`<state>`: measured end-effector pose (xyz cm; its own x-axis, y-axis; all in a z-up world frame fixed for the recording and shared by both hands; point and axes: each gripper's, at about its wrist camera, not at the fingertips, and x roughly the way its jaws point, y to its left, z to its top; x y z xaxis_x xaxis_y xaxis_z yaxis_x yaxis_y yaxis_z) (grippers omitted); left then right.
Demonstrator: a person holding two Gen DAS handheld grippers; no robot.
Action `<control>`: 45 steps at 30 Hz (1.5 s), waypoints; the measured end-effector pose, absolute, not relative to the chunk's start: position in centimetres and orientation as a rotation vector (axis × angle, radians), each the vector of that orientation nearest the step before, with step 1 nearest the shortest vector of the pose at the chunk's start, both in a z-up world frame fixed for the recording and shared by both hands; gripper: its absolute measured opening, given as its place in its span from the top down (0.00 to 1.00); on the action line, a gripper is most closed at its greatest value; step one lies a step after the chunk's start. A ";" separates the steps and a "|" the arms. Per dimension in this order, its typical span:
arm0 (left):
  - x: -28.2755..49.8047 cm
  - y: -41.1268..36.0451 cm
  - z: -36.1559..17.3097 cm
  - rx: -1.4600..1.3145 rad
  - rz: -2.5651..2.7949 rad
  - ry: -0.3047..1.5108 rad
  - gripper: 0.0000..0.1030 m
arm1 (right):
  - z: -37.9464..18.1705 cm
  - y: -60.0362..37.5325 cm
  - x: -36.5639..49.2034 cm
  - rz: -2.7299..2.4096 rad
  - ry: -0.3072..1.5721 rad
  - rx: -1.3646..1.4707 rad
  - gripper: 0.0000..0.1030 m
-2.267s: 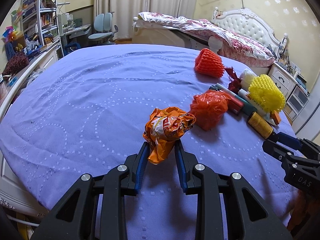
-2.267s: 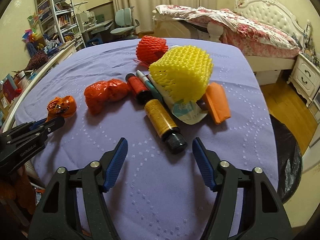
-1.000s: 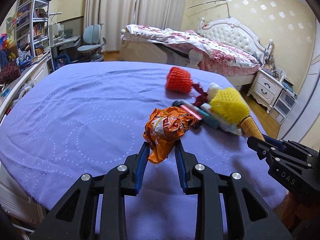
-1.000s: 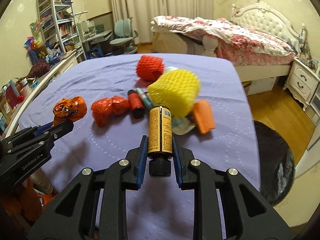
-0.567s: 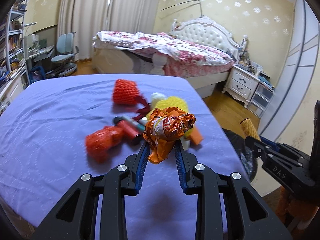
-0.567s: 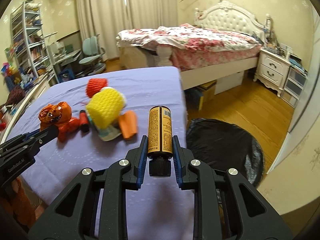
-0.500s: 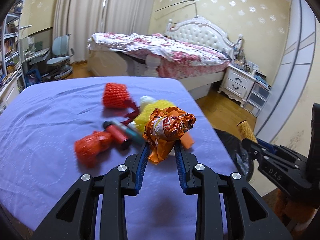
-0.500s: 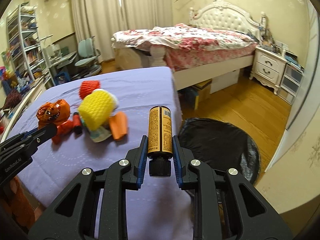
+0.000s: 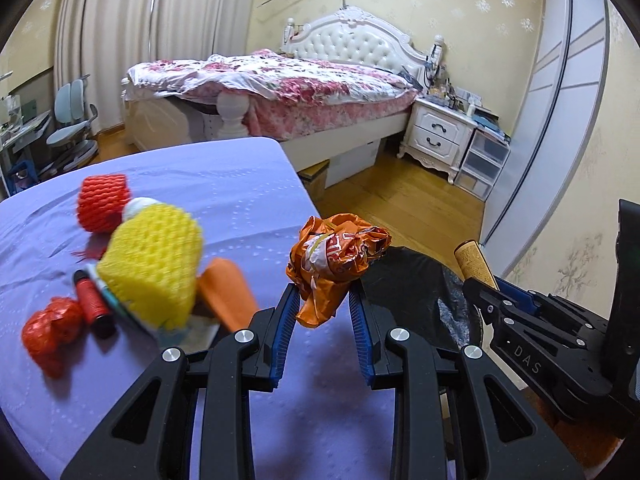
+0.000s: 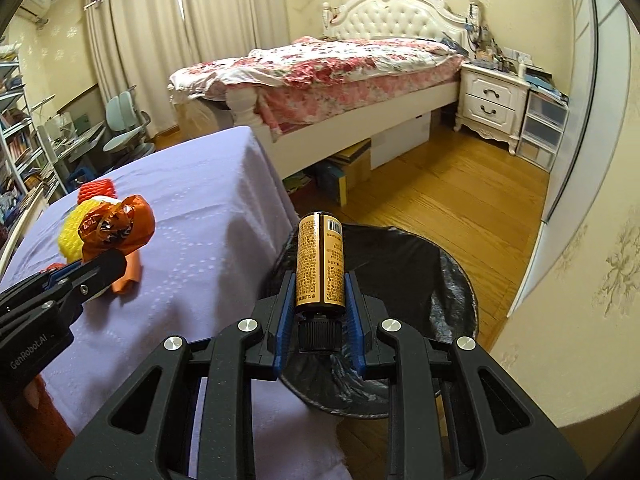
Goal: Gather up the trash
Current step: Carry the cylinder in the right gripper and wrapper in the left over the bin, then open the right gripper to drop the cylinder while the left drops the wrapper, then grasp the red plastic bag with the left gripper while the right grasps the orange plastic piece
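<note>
My left gripper [image 9: 322,300] is shut on a crumpled orange snack wrapper [image 9: 336,258] and holds it above the table's right edge; it shows in the right wrist view [image 10: 116,226] too. My right gripper [image 10: 319,286] is shut on a gold bottle with a black cap [image 10: 320,264], held above the black-lined trash bin [image 10: 404,280]. The bottle's end [image 9: 472,258] and the bin [image 9: 412,300] also show in the left wrist view. On the purple table [image 9: 224,200] lie a yellow foam net [image 9: 154,264], a red foam net [image 9: 103,202], an orange piece [image 9: 226,294], a red tube [image 9: 92,304] and a red crumpled bag [image 9: 50,330].
The bin stands on the wooden floor [image 10: 460,200] beside the table's right edge. A bed [image 10: 328,68] and a white nightstand [image 10: 492,100] stand behind. A wall [image 10: 580,280] is close on the right. Shelves and a chair [image 10: 124,128] are at far left.
Both grippers have swung right with their loads, from over the table to the bin's side. The bin now fills more of both views.
</note>
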<state>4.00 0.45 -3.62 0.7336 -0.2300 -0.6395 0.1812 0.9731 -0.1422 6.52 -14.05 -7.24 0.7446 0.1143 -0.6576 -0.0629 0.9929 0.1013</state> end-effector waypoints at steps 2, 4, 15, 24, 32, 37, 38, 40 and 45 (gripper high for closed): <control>4.6 -0.4 -4.0 -0.065 -0.230 0.725 0.72 | -7.6 -14.7 7.0 0.089 0.730 0.086 0.77; 5.3 -1.0 -4.4 -0.055 -0.233 0.734 0.72 | -7.8 -15.0 7.2 0.081 0.731 0.087 0.77; 7.3 -4.4 -5.3 0.024 -0.257 0.752 0.72 | -8.9 -17.4 8.9 0.050 0.749 0.126 0.77; 7.7 -4.7 -5.5 0.022 -0.251 0.754 0.39 | -8.8 -18.3 9.2 0.015 0.736 0.136 0.65; 6.9 -4.3 -4.9 0.018 -0.235 0.727 0.28 | -8.2 -19.1 8.5 -0.021 0.720 0.152 0.53; 6.3 -3.5 -4.2 0.009 -0.216 0.705 0.25 | -7.9 -18.8 8.0 -0.012 0.716 0.160 0.39; 6.1 -3.2 -4.1 0.007 -0.209 0.703 0.25 | -7.8 -18.6 7.9 -0.009 0.715 0.160 0.37; 5.8 -2.5 -3.9 -0.001 -0.194 0.702 0.25 | -7.7 -18.2 7.7 -0.004 0.714 0.162 0.33; 5.0 0.1 -3.5 -0.034 -0.143 0.701 0.25 | -7.3 -16.4 7.2 0.029 0.726 0.155 0.32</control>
<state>4.97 0.06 -3.53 0.7545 -0.1426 -0.6406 0.1196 0.9896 -0.0794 7.19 -16.41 -7.34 0.7479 0.0802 -0.6590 0.0275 0.9881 0.1514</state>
